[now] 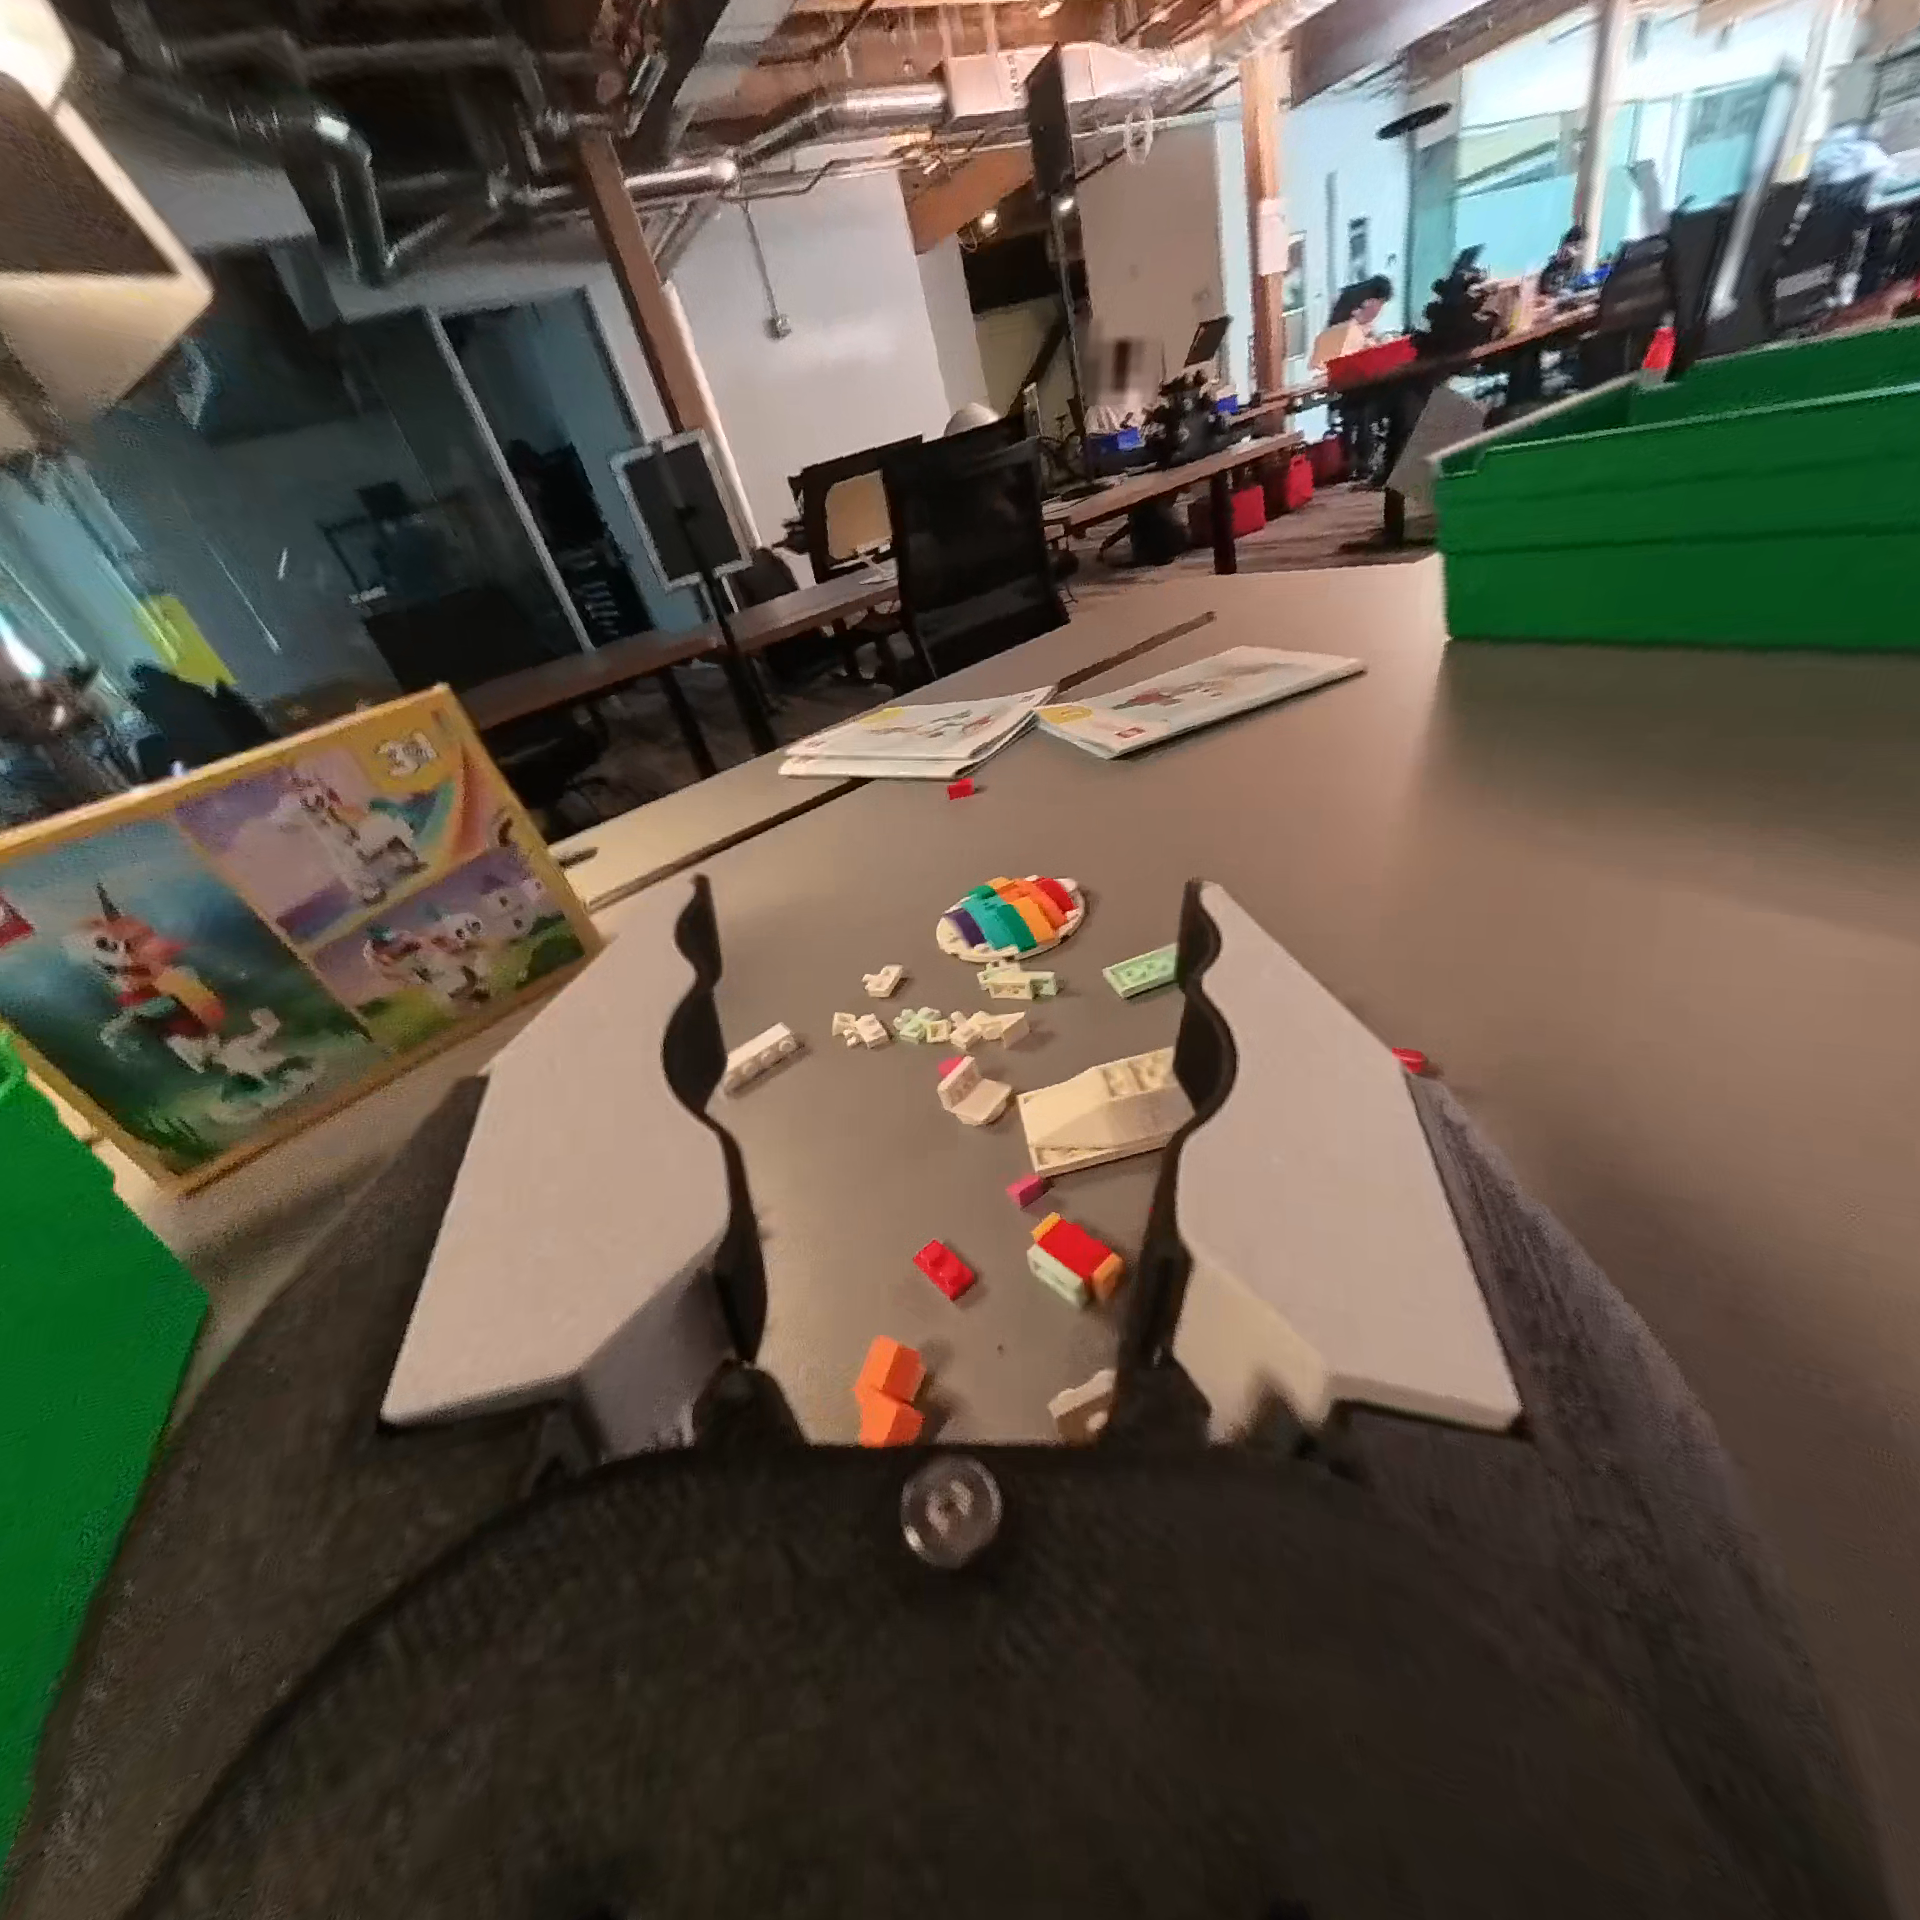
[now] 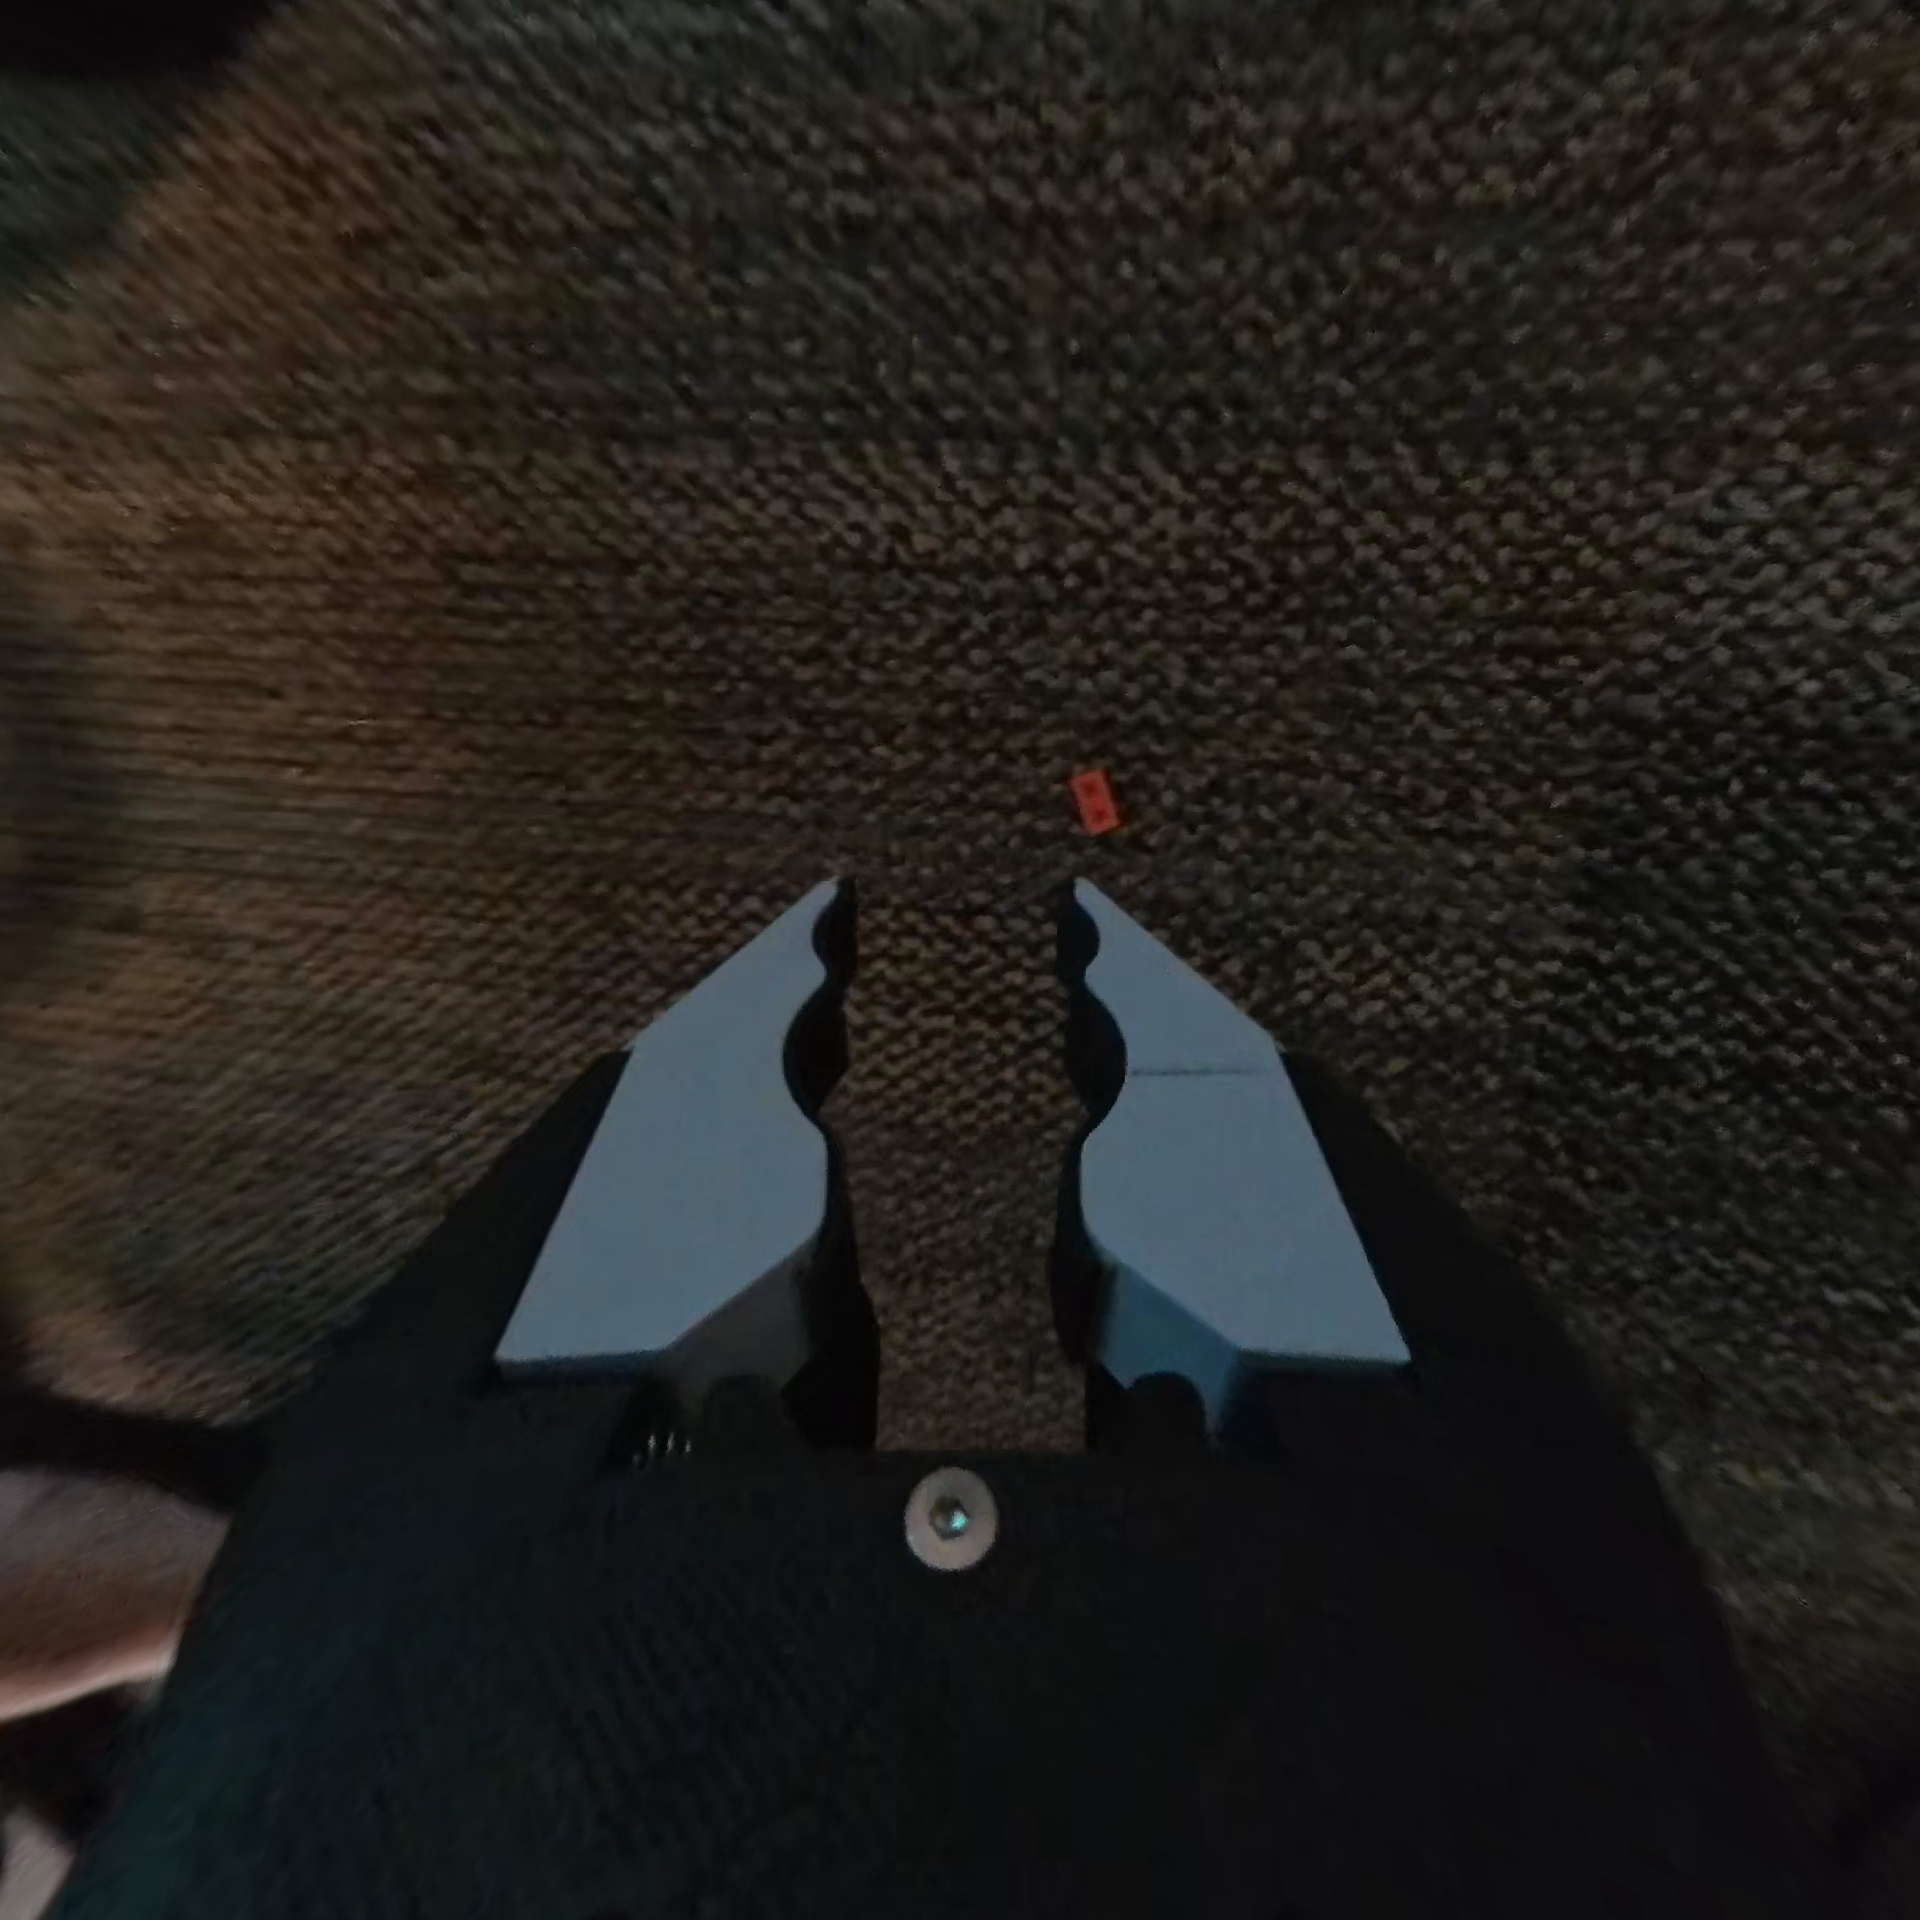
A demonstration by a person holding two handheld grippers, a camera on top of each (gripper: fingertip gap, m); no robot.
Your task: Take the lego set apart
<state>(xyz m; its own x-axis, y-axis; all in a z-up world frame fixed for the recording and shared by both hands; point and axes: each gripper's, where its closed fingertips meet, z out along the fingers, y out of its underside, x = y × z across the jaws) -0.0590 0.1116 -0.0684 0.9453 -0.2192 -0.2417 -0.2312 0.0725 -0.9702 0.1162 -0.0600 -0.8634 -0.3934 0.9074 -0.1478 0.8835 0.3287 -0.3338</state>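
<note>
Two views, both grippers empty.

Left wrist view: we see the left gripper (image 1: 948,894) with its fingers (image 1: 582,1174) spread wide, nothing between the pads, nothing touched. It hangs over the grey table (image 1: 1558,935). The lego set is already mostly in bits, scattered in the gap between the fingers. Nearest the palm: an orange piece (image 1: 889,1390) and a white bit (image 1: 1083,1403) against the right finger's base. Further out: a red plate (image 1: 945,1268), then a red/orange/mint chunk (image 1: 1075,1257) close to the right finger. Mid-gap: a cream sloped block (image 1: 1101,1117), partly hidden behind the right finger, and a white plate (image 1: 762,1055) just beside the left finger. Small white and mint parts (image 1: 935,1027) lie toward the tips. Past the tips sits the round white plate with rainbow bricks (image 1: 1013,914), still assembled. A mint plate (image 1: 1141,971) is at the right fingertip. Left of the left finger: the lego box (image 1: 281,966), upright. Far ahead: two instruction booklets (image 1: 1070,707). Far right: stacked green bins (image 1: 1683,520).

Right wrist view: we see the right gripper (image 2: 956,883) pointed down at dark carpet (image 2: 935,468), fingers (image 2: 686,1143) apart by a moderate gap, holding nothing. One red lego piece (image 2: 1093,802) lies on the carpet just beyond the right fingertip, not touching it.
</note>
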